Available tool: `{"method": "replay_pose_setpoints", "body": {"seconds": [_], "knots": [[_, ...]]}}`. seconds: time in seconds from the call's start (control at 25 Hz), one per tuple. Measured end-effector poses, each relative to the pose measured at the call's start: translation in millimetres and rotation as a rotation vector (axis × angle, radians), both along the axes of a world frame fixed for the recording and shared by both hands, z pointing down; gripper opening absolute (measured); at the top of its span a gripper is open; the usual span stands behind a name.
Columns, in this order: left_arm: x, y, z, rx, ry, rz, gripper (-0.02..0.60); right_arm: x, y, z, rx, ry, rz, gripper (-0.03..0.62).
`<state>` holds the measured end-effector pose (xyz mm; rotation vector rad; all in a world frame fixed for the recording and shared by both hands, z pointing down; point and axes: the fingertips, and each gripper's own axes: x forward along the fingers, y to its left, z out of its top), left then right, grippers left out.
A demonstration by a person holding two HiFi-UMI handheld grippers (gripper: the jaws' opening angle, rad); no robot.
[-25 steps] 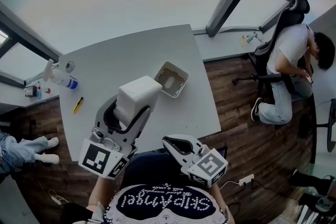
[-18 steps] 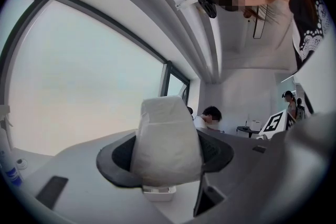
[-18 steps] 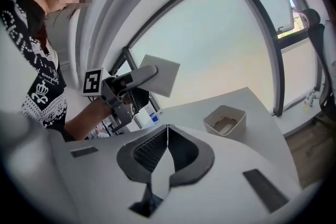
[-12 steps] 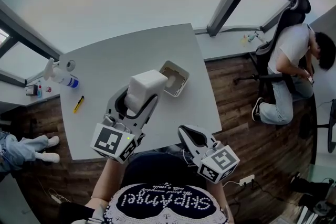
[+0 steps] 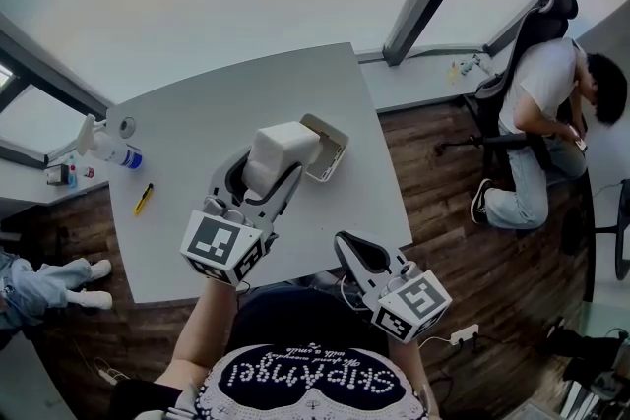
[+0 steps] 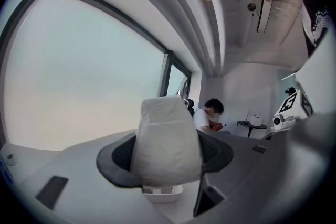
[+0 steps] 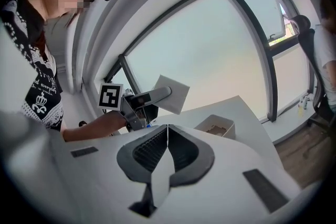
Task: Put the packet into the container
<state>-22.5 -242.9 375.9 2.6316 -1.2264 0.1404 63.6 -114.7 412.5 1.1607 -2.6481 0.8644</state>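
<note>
With your left gripper (image 5: 264, 182) clamped on the white packet (image 5: 283, 149), which hangs just short of the container (image 5: 335, 150), centre it over the opening, lower it inside the walls, then release; your right gripper (image 5: 358, 253) hangs closed and empty.
</note>
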Motion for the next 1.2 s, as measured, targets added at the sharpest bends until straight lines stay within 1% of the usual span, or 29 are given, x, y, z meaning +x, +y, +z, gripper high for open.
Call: {"method": "replay_pose_setpoints", "body": {"seconds": [0.2,0.72,1.08,1.2], "knots": [[10.3,-13.4,12.9,-0.01,-0.022,0.023,0.276,6.5,-4.6,0.9,0.001,0.015,0.011,0.015],[27.0,-37.8,50.7,-0.074,-0.055,0.024,0.276,20.4,-7.0,8.4,-0.05,0.016,0.05,0.015],[43.6,-49.4,71.6,-0.105,-0.097,0.056,0.276,32.7,-8.6,13.4,-0.075,0.017,0.071,0.015],[45.9,-53.9,77.2,-0.107,-0.115,0.052,0.276,36.2,-8.4,14.7,-0.082,0.016,0.08,0.015]]}}
